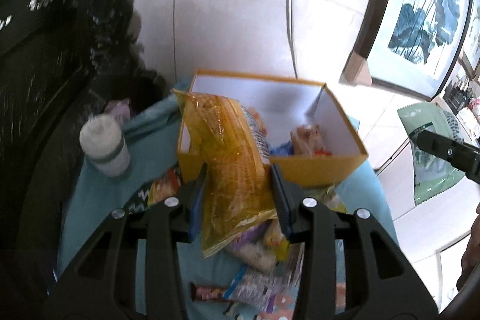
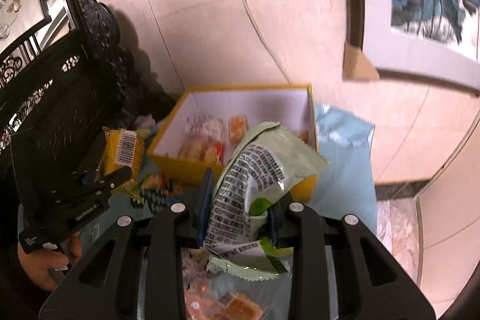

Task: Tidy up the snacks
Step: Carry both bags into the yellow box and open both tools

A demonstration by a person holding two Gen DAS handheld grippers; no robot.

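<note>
Snacks: two bags are lifted, both short of the open yellow cardboard box with white inside (image 1: 324, 167), which sits on a light blue cloth-covered tabletop (image 1: 156, 152) by the wall. The left gripper (image 1: 240, 185) is clamped on a crinkly translucent yellow snack bag (image 1: 231, 155), jaws pinching its lower half, top corner hanging over the box's near-left rim at about 12 o'clock from the fingers. The right gripper (image 2: 240, 200) is clamped on a pale green foil pouch with black print (image 2: 258, 170), crumpled at the pinch, its free end pointing to 1 o'clock over the box's near wall. The box already holds a few small wrapped snacks (image 2: 204, 140) on its floor, far side mostly bare.

To do the step well, I'd say: carry each bag fully past the near wall before letting go, yellow to the left half, green to the right, so the two grippers don't cross. Lower until the bag's tail is inside, then part the jaws. The yellow bag is long; tilt it flat or it may lean over the rim. Loose packets (image 1: 258, 287) remain on the cloth at 6 o'clock; a white cylindrical cup with a grey band (image 1: 105, 149) stands at 9 o'clock of the box, so keep clear.
</note>
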